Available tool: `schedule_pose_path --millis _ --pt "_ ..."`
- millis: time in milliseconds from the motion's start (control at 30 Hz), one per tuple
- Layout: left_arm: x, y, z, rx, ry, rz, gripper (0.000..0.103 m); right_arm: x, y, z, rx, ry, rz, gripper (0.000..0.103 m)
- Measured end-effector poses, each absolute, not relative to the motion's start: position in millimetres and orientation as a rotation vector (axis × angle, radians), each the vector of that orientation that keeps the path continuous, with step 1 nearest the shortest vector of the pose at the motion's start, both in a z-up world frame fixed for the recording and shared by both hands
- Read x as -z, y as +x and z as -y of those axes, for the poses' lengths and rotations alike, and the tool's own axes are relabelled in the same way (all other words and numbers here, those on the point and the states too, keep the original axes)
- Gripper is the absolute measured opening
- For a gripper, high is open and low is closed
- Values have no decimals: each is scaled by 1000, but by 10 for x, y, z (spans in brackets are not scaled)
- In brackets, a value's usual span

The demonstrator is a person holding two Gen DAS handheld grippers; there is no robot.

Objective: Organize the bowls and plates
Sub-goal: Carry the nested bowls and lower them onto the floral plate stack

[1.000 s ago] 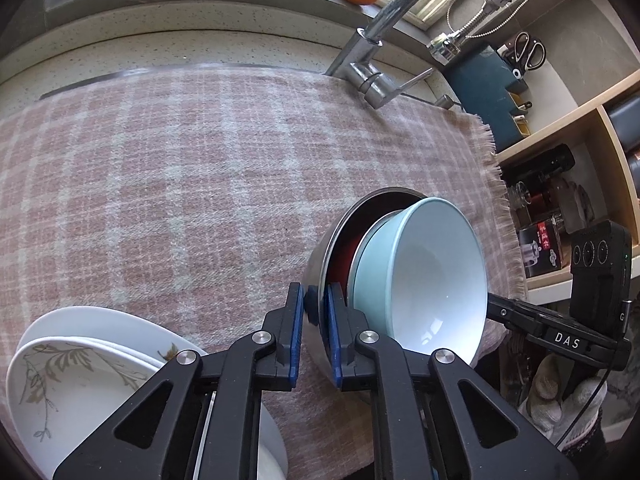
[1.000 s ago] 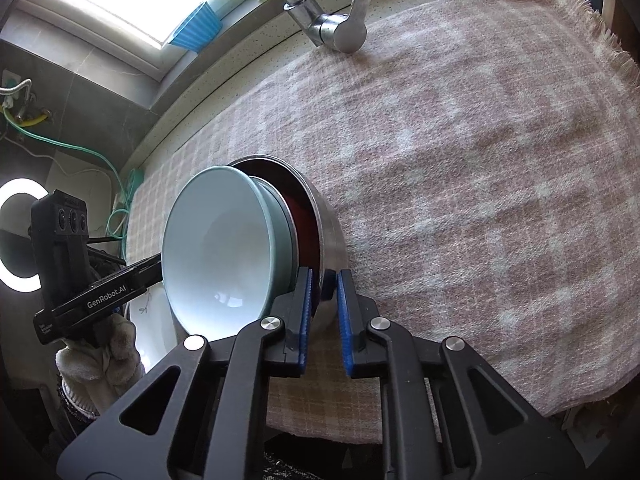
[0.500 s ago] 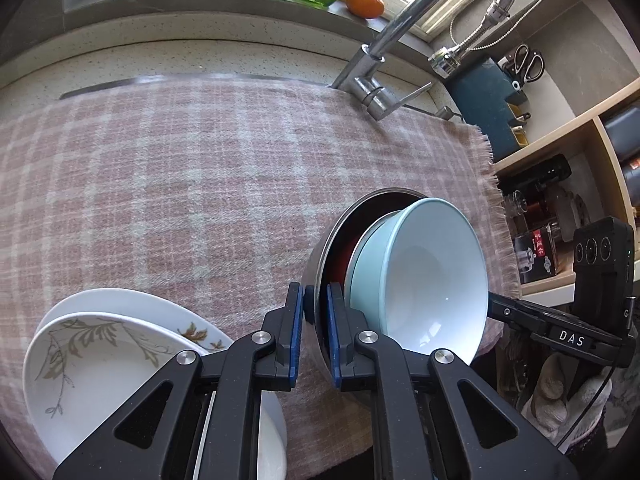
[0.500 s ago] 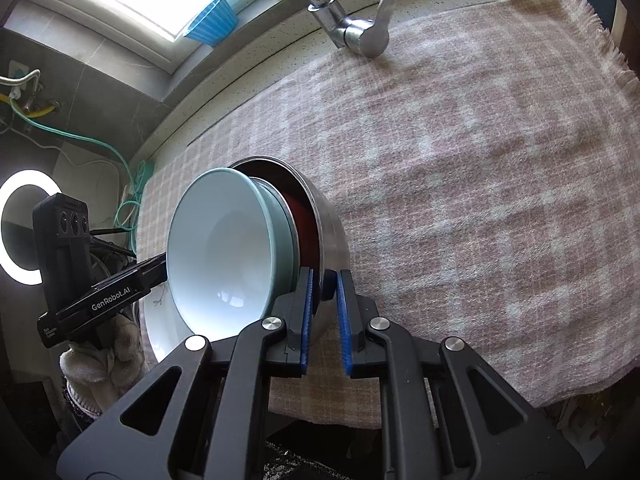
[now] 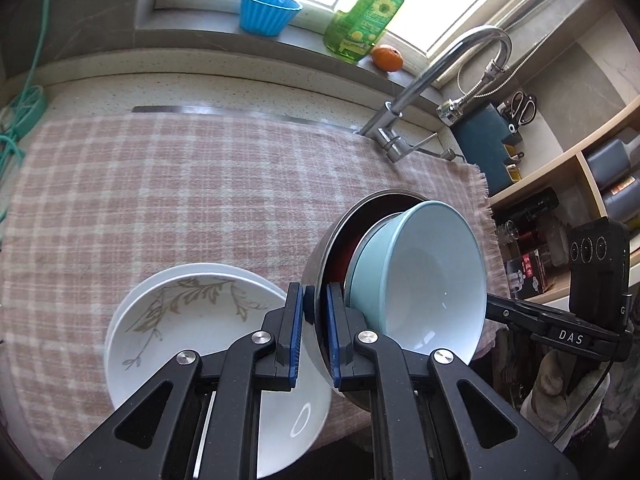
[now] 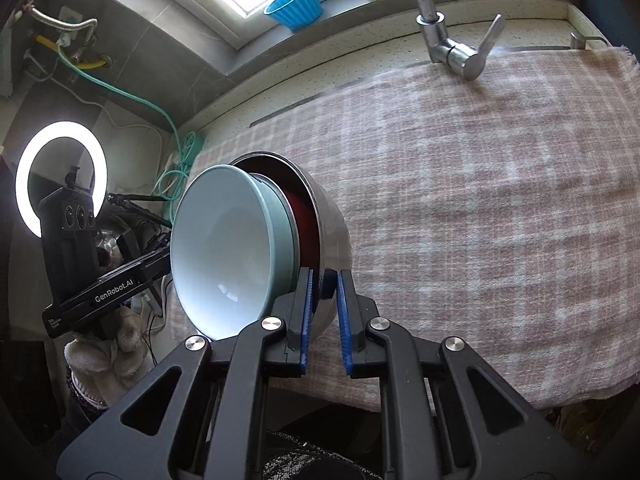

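1. Sunlit window sill at 12 o'clock carries a blue cup (image 5: 269, 12), a green bottle (image 5: 367, 16) and an orange (image 5: 387, 58).
2. Below it your worktop (image 5: 200, 88) is covered by a pink checked cloth (image 5: 180, 184).
3. Your left gripper (image 5: 316, 312) has its jaws clamped on the near rim of the steel bowl (image 5: 316, 356); your right gripper (image 6: 323, 300) pinches the opposite rim the same way.
4. That steel bowl is held tilted above the cloth, with a red bowl (image 6: 306, 224) nested inside it and a pale blue bowl (image 5: 428, 280) innermost.
5. In the left wrist view, stacked white plates (image 5: 192, 320) with a leaf pattern lie on the cloth at 7 o'clock, just beside the left jaws.
6. A chrome tap (image 5: 432, 80) arches over the far edge at 1 o'clock, its lever (image 6: 484, 52) reaching over the cloth.
7. Shelves (image 5: 560, 168) with jars stand at 3 o'clock, and a ring light (image 6: 60, 176) glows at 9 o'clock in the right wrist view.
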State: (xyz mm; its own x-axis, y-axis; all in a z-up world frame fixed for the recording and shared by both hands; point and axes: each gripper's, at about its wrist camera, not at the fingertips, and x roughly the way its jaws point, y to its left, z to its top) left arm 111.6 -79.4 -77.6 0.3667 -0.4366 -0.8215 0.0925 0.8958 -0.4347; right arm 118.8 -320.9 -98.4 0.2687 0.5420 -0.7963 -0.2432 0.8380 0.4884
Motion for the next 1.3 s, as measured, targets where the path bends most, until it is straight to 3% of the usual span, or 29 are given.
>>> schedule_pose_path --millis 600,1300 --pt "963 595 -111 194 -456 -1159 7 1256 987 2264 -664 200 -1274 13" --pt "1109 501 -212 167 -464 -1178 7 1432 994 2110 -651 188 -1308 12"
